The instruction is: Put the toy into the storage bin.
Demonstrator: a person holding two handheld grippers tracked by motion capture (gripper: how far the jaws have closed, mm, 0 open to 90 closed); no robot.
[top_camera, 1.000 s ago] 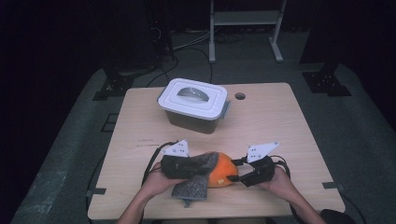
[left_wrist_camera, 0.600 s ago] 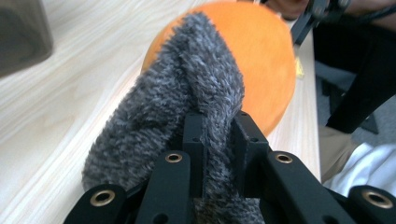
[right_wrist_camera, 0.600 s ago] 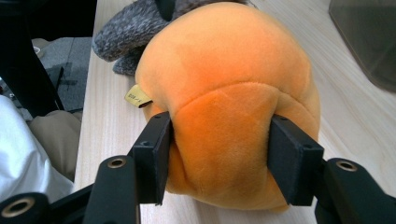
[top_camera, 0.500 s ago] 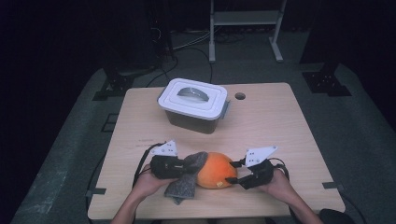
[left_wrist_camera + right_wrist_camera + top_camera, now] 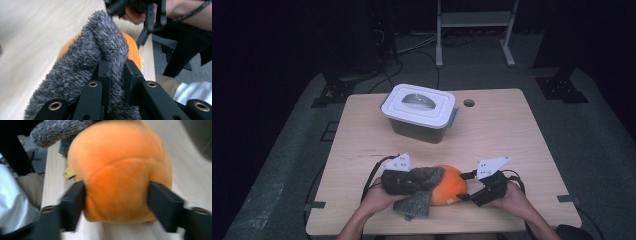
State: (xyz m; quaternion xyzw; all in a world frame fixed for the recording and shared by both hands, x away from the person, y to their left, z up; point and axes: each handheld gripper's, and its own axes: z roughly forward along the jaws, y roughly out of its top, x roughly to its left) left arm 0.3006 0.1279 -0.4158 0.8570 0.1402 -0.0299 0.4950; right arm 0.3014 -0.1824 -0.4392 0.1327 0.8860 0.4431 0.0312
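Observation:
An orange plush ball (image 5: pixel 452 184) lies near the table's front edge, half draped by a grey fuzzy cloth (image 5: pixel 418 194). My left gripper (image 5: pixel 426 180) comes in from the left. In the left gripper view its jaws (image 5: pixel 116 67) are shut on a fold of the grey cloth (image 5: pixel 82 57), with the orange ball (image 5: pixel 133 50) behind. My right gripper (image 5: pixel 465 187) faces the ball from the right. Its jaws (image 5: pixel 117 191) have just been opening. They stand wide on either side of the ball (image 5: pixel 117 167), which fills the gap between them.
A dark container with a white lid (image 5: pixel 419 112) stands mid-table, behind the grippers. A small round hole (image 5: pixel 469 103) is in the wooden tabletop (image 5: pixel 512 135) to its right. A white rack's legs (image 5: pixel 474 30) rise beyond the table.
The left gripper has drawn the grey cloth a little to the left, so more of the orange ball shows. The right gripper's jaws stand wider around the ball.

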